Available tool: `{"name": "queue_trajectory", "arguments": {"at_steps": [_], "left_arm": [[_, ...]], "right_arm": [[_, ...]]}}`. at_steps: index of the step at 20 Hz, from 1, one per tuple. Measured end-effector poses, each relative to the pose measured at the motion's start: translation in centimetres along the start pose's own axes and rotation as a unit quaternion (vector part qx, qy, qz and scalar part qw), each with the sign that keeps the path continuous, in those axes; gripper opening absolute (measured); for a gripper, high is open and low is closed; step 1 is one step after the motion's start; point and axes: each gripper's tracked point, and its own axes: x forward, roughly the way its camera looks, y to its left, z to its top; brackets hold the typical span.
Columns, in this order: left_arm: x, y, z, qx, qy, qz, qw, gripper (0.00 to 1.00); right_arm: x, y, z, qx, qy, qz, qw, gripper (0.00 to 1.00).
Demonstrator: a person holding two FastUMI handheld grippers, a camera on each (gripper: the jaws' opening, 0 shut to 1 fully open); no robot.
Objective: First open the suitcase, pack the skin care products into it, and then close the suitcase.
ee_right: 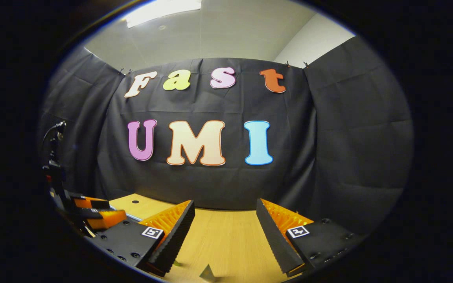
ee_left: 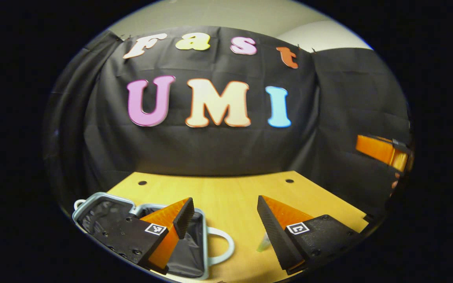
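Smooth pale wood with a soft sheen — table [ee_left: 230, 196]. Glossy light plastic on the shell and handle of the suitcase [ee_left: 207, 251], crinkled dark cloth lining inside. Matt black ridged pads on the fingers [ee_right: 173, 232], orange ribbed plastic behind — left gripper [ee_left: 224, 224] and right gripper [ee_right: 224, 232] alike.

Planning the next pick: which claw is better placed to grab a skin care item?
Probably left. The left claw hangs open above the table, with the open suitcase under its finger and a pale tube just ahead.
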Motion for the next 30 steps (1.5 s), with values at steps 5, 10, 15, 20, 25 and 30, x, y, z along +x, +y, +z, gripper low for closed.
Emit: {"name": "queue_trajectory", "arguments": {"at_steps": [5, 10, 15, 20, 25, 30], "left_arm": [[1.3, -5.4, -4.8, 0.006, 0.032, -0.045, 0.998, 0.95], [3.8, -8.1, -12.0, -0.009, 0.087, -0.071, 0.994, 0.92], [6.1, -8.5, -16.9, -0.022, 0.132, -0.070, 0.989, 0.68], [6.4, -7.9, -17.4, -0.038, 0.151, -0.082, 0.984, 0.17], [4.0, -6.2, -11.5, -0.016, 0.140, -0.094, 0.986, 0.11], [1.7, -2.3, -5.2, -0.022, 0.119, -0.077, 0.990, 0.11]], "right_arm": [[-0.5, -1.4, -2.2, -0.014, 0.033, 0.001, 0.999, 0.98], [-1.8, -3.0, -3.9, -0.028, 0.061, -0.012, 0.998, 0.98], [-2.9, -3.6, -5.1, -0.047, 0.083, -0.022, 0.995, 0.99], [-3.7, -2.0, -7.8, -0.037, 0.105, -0.005, 0.994, 0.98], [-3.1, 2.2, -12.2, -0.022, 0.120, 0.037, 0.992, 0.98], [-2.8, 4.8, -19.7, -0.003, 0.164, 0.041, 0.986, 0.99]]}}
